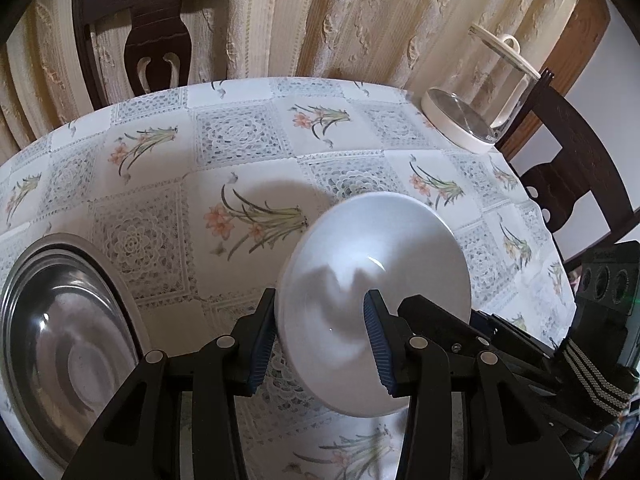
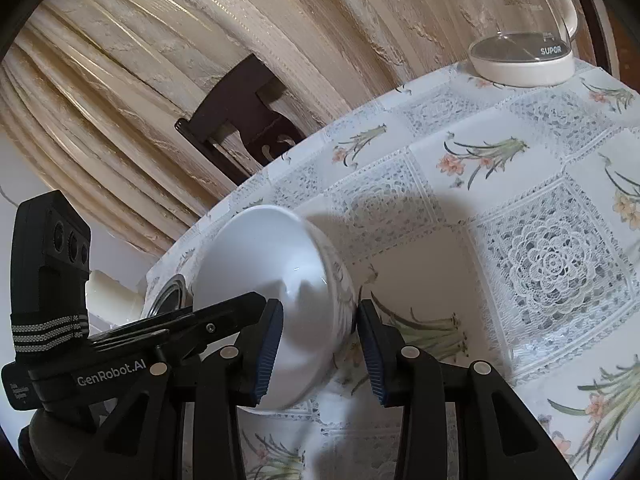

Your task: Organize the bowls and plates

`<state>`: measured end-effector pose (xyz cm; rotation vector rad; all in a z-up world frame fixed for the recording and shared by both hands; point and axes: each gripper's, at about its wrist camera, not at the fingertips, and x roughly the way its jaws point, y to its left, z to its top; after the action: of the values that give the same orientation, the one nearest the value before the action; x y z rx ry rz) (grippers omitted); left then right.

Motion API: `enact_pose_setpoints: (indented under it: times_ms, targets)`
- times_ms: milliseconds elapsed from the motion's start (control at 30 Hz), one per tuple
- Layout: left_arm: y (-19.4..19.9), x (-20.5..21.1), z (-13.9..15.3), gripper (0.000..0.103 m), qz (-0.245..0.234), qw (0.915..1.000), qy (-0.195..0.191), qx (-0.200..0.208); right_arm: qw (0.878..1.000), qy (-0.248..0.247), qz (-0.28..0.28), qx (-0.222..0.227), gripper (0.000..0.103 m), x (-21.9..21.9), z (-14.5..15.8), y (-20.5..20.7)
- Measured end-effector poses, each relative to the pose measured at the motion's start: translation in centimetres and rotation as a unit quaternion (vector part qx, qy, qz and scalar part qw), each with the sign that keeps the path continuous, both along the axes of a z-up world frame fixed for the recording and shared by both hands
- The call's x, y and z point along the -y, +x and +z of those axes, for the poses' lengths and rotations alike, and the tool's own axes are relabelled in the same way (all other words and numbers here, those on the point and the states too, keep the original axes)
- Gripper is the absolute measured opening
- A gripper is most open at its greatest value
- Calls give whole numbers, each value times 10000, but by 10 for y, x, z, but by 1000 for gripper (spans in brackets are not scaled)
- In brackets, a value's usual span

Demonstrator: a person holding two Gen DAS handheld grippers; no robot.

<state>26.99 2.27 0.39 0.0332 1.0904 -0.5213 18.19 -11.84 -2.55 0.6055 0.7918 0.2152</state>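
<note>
Both your grippers, left (image 1: 320,336) and right (image 2: 320,352), clench the white bowl (image 1: 374,300); next, nest it in the steel bowl (image 1: 68,356).

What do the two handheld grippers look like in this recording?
Both the left gripper and the right gripper have matte black linkage arms with silver pivot pins and ribbed blue finger pads. The left one carries white "GenRobot.AI" lettering, a grey-striped elastic strap and three round lenses.

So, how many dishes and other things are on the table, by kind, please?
White bowl: 1, held above the tablecloth
Steel bowl: 1
Glass kettle: 1
Total: 3
</note>
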Motion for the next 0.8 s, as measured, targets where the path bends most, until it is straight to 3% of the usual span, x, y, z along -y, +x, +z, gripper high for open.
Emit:
enact_pose_setpoints:
  times_ms: [300,500,800]
  targets:
    - [-5,4,5,42,29,9999,22,114,9999,-45,-65,-66,39,3,0,-1]
    - [-2,4,-7,42,128,9997,218,32,9999,-21,-120,-106,39,5,-2,0]
    - [-2,0,-16,42,187,9997,162,-11,9999,79,-51,-71,37,4,-1,1]
